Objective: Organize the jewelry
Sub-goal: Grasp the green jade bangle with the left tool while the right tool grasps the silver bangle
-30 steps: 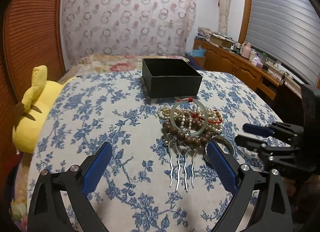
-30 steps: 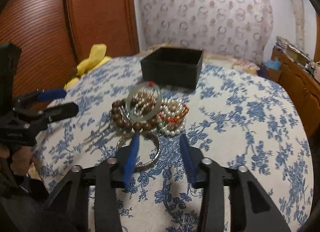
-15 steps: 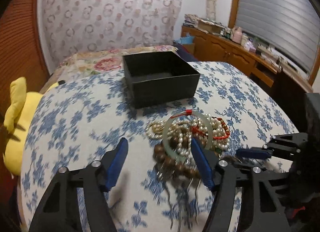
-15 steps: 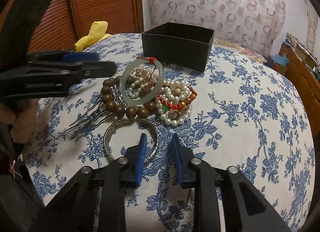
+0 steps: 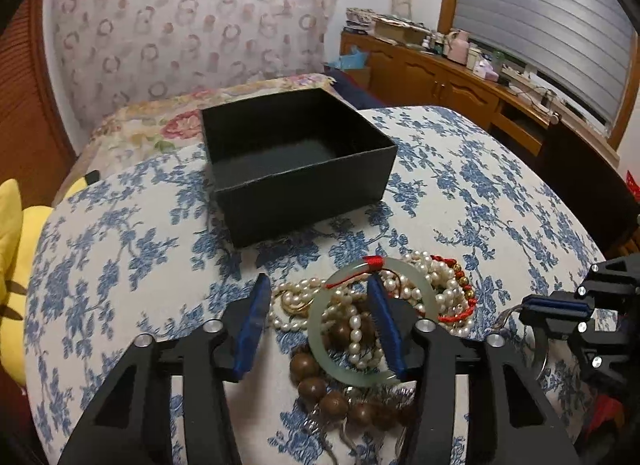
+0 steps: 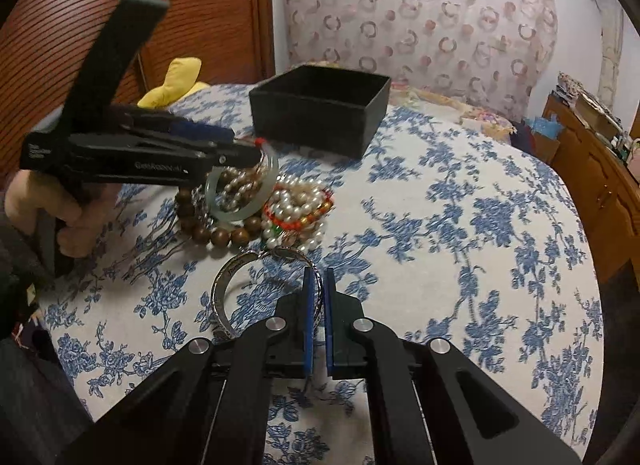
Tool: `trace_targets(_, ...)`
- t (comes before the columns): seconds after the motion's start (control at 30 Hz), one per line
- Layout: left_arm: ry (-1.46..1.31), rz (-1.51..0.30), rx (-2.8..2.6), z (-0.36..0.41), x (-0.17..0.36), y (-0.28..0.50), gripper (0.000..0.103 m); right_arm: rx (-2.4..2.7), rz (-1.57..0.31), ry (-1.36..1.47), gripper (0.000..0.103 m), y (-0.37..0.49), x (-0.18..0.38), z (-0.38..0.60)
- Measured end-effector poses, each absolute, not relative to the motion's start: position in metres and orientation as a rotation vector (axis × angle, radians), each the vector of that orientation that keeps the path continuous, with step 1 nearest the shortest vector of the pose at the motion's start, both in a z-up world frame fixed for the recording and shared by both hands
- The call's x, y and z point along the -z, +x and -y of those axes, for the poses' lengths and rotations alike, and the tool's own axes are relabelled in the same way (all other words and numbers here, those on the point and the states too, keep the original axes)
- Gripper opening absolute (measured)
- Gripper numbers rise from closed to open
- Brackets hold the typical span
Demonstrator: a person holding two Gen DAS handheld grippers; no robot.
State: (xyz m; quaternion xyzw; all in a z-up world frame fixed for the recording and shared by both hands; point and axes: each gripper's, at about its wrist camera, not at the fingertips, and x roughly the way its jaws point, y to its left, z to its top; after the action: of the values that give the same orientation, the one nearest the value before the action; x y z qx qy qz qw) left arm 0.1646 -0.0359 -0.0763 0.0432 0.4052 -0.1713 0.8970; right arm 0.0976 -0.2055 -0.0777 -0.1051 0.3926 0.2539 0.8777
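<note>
Right claw (image 6: 318, 285) just pinched shut on silver bangle (image 6: 224, 293), lying on the bed near the heap. Left claw (image 5: 320, 305), half-narrowed from wide, now straddling jade bangle (image 5: 372, 321), not yet gripping. Next, presumably: both into box (image 5: 296, 161).

White print on left claw (image 6: 244, 145) side and silver bangle (image 6: 224, 297) engraving: both too blurry to read.
</note>
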Motion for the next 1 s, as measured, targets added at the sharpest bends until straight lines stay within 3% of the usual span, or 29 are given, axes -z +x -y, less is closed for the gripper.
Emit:
trace_targets(0.03,0.091,-0.841,0.360,0.037,0.077,0.166,0.037,-0.528,-0.812,-0.217,0.005,0.098,0.076,0.207)
trace_targets(0.1,0.105,-0.848,0.360,0.039,0.080,0.169,0.015,-0.527,-0.801,-0.213,0.005,0.100,0.073,0.209)
trace_targets(0.2,0.118,-0.838,0.362,0.039,0.078,0.168,0.008,-0.523,-0.786,-0.211,0.005,0.103,0.068,0.210)
trace_targets(0.57,0.083,-0.791,0.358,0.026,0.060,0.160,0.000,-0.504,-0.743,-0.202,0.005,0.108,0.057,0.215)
trace_targets(0.8,0.084,-0.750,0.353,0.023,0.045,0.160,0.000,-0.496,-0.721,-0.206,0.005,0.114,0.051,0.212)
trace_targets(0.93,0.103,-0.823,0.375,0.023,0.053,0.175,0.000,-0.497,-0.713,-0.204,0.005,0.114,0.050,0.211)
trace_targets(1.0,0.118,-0.863,0.386,0.023,0.059,0.182,0.007,-0.498,-0.716,-0.204,0.005,0.114,0.051,0.211)
